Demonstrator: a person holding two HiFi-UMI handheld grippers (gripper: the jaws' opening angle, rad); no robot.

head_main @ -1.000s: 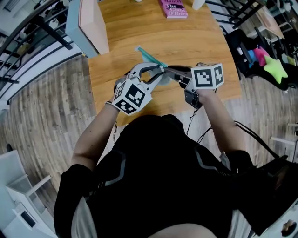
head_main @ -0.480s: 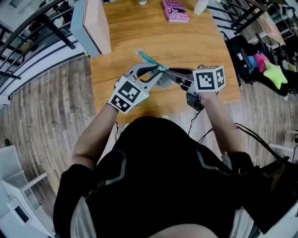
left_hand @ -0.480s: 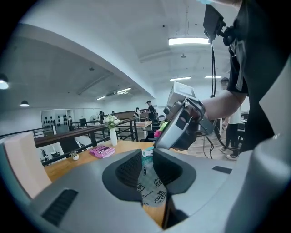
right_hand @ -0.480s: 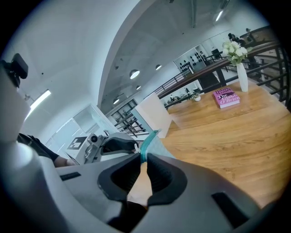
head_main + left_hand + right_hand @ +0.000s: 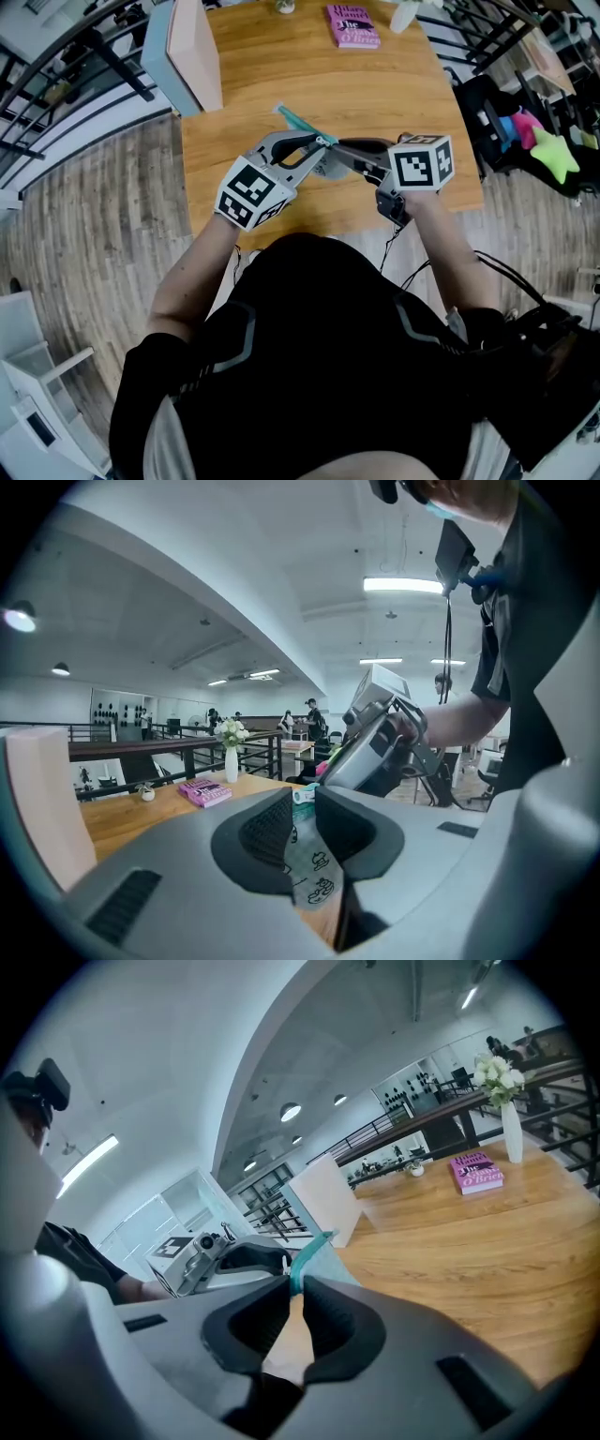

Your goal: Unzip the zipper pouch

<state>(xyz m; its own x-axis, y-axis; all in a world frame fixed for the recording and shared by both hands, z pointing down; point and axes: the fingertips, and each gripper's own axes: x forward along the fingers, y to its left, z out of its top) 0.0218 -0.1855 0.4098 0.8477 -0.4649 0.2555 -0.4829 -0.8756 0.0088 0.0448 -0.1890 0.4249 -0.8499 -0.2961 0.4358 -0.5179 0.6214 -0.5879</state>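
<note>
The zipper pouch (image 5: pixel 327 166), pale grey with a small print and a teal zipper edge (image 5: pixel 298 121), hangs above the wooden table (image 5: pixel 375 89) between both grippers. My left gripper (image 5: pixel 317 146) comes from the left; its jaws have just been closing and now pinch the printed fabric (image 5: pixel 314 874) between the pads (image 5: pixel 267 829). My right gripper (image 5: pixel 334 143) reaches in from the right. In the right gripper view it (image 5: pixel 293 1290) is shut on the teal zipper end (image 5: pixel 307 1258). The two grippers' tips almost meet.
A pink book (image 5: pixel 352 21) lies at the table's far edge, near a white vase of flowers (image 5: pixel 232 759). A tall pale board (image 5: pixel 190 52) stands at the far left corner. Railings run along the left, and a green star toy (image 5: pixel 553 148) lies to the right.
The left gripper has rolled, and its marker cube has swung a little to the left. The pouch and the right gripper stay almost where they were.
</note>
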